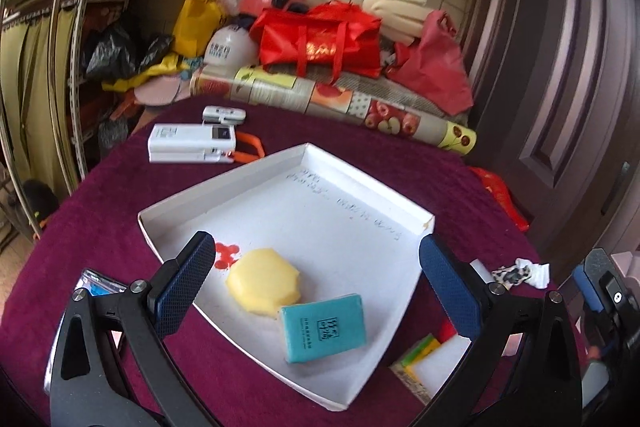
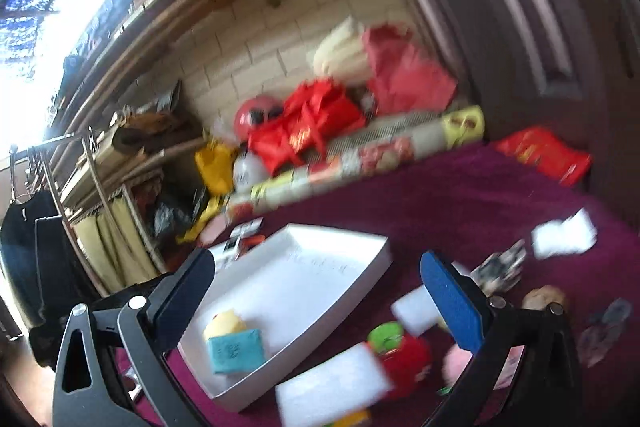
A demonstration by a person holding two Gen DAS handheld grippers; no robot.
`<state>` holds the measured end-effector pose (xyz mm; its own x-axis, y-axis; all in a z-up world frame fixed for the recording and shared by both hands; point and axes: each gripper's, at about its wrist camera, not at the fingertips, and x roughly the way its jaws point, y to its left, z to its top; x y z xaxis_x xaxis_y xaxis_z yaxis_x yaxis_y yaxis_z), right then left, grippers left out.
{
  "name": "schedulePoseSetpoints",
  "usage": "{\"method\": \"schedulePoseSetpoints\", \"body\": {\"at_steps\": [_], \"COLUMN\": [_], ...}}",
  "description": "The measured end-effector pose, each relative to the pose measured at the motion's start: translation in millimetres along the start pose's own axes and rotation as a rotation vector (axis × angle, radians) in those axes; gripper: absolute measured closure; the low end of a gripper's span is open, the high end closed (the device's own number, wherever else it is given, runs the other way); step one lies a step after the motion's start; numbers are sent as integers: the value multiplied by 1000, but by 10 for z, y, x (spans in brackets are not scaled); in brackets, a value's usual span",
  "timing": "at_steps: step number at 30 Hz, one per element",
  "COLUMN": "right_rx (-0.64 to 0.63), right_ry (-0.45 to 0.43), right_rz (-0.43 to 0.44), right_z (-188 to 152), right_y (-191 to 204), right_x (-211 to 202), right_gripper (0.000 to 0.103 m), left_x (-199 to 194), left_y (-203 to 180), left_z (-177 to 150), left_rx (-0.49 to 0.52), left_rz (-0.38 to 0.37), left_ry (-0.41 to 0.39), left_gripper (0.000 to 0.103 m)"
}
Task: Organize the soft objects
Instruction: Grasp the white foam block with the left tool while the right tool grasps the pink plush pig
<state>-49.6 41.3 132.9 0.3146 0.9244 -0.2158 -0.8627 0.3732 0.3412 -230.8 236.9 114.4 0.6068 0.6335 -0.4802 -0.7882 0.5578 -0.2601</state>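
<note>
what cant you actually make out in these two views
- Writing on the white tray floor, left wrist view: faint and too small to read.
- Print on the teal block, left wrist view: too small to read.
- Red and green thing on the cloth, right wrist view: motion blur, cannot tell what it is.
- Phone-like thing, left wrist view: mostly hidden behind the open left gripper.
- Yellow and green item, left wrist view: partly covered by the gripper's finger.

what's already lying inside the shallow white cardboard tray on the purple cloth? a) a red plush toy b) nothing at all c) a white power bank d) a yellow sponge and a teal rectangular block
d: the left wrist view shows the yellow sponge and the teal rectangular block touching each other inside the shallow white cardboard tray.
</note>
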Motion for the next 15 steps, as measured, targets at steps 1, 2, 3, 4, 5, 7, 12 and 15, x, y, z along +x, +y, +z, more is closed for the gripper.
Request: {"method": "schedulePoseSetpoints", "body": {"at_steps": [1,2,3,4,5,7,12,15], "right_rx": [-6,-5,-3,4,10,24,53,82], "right_ry": [-16,-17,-10,8,14,13,23,32], "right_rz": [-11,-21,-28,-43,-56,-86,-191,-219], "right_z": [15,28,46,62,67,65,24,-15], "right_y": [-58,-117,-158,-243,-306,-459,-764,-941], "right_x": [-52,-80,-87,-103,-122,-209,-369,-456], "right_gripper": [0,0,0,0,0,0,0,0], "left_x": [-52,-91,-126,-160,-182,-227,-291,-251], "left_y": [-27,-48,-69,-94,-110,-160,-226,-286], "left_z": [13,24,36,48,58,62,-44,-95], "left_rx": [8,15,22,31,39,68,99,122], "left_rz": [-11,-25,-36,-44,-51,-52,-37,-70], "left_ry": [-11,-18,-25,-31,-35,-37,-41,-10], "left_gripper": [0,0,0,0,0,0,0,0]}}
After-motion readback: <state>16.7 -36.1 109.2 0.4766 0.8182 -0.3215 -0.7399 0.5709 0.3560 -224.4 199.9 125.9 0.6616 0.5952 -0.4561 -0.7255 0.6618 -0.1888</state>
